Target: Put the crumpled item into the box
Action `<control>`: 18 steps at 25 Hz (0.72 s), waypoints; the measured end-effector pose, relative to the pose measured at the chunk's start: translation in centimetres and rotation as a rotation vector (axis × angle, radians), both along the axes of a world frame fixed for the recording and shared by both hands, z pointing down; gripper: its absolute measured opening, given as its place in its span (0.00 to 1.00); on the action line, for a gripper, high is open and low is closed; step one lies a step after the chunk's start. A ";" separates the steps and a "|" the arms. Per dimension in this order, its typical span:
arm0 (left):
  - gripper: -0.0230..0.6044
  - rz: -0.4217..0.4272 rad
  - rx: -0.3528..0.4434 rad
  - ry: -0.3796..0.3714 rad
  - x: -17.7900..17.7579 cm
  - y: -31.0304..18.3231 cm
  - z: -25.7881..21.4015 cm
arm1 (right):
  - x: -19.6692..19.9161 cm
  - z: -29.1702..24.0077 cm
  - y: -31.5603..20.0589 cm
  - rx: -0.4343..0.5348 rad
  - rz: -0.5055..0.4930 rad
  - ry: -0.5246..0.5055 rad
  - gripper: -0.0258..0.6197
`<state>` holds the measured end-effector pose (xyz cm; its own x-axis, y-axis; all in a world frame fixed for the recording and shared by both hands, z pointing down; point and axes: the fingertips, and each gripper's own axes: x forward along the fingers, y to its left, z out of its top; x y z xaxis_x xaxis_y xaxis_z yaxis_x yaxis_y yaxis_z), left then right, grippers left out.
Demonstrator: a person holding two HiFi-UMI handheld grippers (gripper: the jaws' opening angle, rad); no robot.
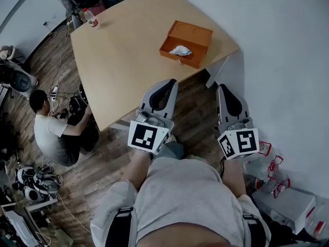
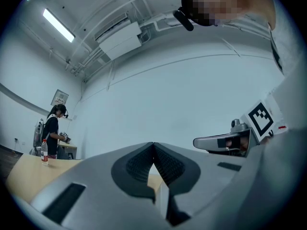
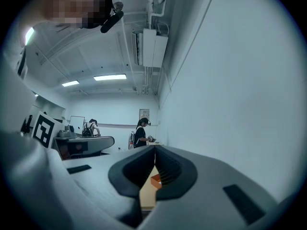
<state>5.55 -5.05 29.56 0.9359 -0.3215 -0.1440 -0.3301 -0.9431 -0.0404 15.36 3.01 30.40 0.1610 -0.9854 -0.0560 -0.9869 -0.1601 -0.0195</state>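
table [image 1: 128, 60] carrying the orange box [image 1: 198, 34] by its wall-side corner | left claw [image 2: 153, 146], right claw [image 3: 154, 150] hanging shut and empty, well short of the table | crumpled item [image 1: 180, 50] lying inside the box — looking like white tissue, probably light, soft, squashable, best pinched at a raised fold | writing — nothing reading clearly

A pale wooden desk [image 1: 128, 60] is standing on a plank floor [image 1: 103, 163]. An open orange box [image 1: 193, 35] is sitting on it, close to an edge. Well apart from the box, to its left, a bottle [image 1: 91, 18] is standing upright at a corner.
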 end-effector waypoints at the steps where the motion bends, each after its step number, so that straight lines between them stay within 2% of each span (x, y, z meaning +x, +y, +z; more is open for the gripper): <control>1: 0.06 -0.001 0.001 0.000 0.0 0.6 0.0 | -0.1 0.0 0.6 -0.001 -0.004 -0.002 0.06; 7: 0.06 -0.005 0.011 0.002 -0.7 3.2 -0.4 | -0.9 -0.2 2.8 0.001 -0.014 0.007 0.06; 18: 0.06 -0.007 0.028 -0.003 -0.4 4.9 -0.8 | -0.8 -0.5 4.5 0.018 -0.017 0.003 0.06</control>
